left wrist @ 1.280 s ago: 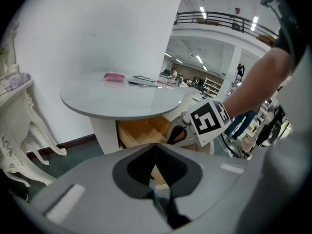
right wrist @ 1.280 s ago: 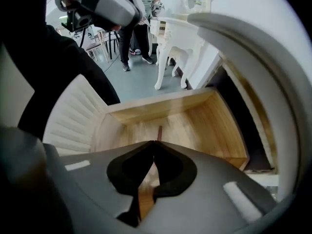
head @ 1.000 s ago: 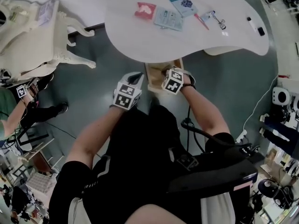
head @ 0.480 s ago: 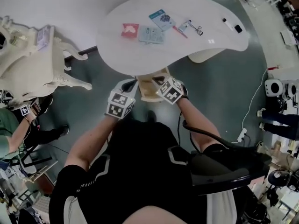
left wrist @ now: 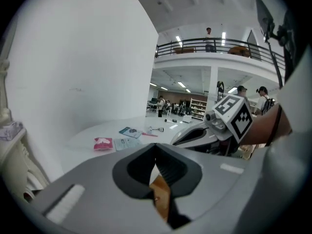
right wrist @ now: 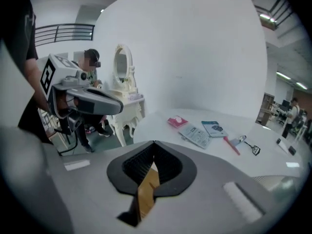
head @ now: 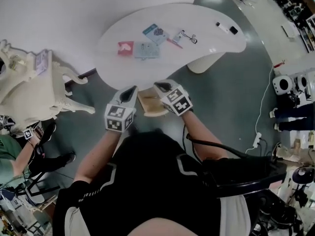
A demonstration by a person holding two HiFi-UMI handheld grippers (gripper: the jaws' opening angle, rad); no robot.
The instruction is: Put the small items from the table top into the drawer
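Observation:
Several small items lie on the white curved table point(head: 206, 53): a red packet point(head: 125, 48), a pale blue leaflet point(head: 146, 50), a blue card point(head: 154, 32), a red-handled tool point(head: 173, 42) and an eyelash curler point(head: 188, 37). Under the table's near edge a wooden drawer point(head: 150, 103) stands pulled out. My left gripper point(head: 129, 93) hovers at the drawer's left side, my right gripper point(head: 160, 86) at its far right corner. Both are shut with nothing seen between the jaws. The left gripper view point(left wrist: 156, 145) and the right gripper view point(right wrist: 154, 143) show drawer wood behind the jaws.
A black and white object point(head: 226, 28) lies at the table's far right. A white ornate dressing table point(head: 29, 82) stands to the left, with a person point(head: 15, 156) near it. Cables and equipment point(head: 285, 87) crowd the right side of the floor.
The head view has swung, so the table now appears farther away and to the left. Both grippers stay shut by the drawer, the left one now level with its front.

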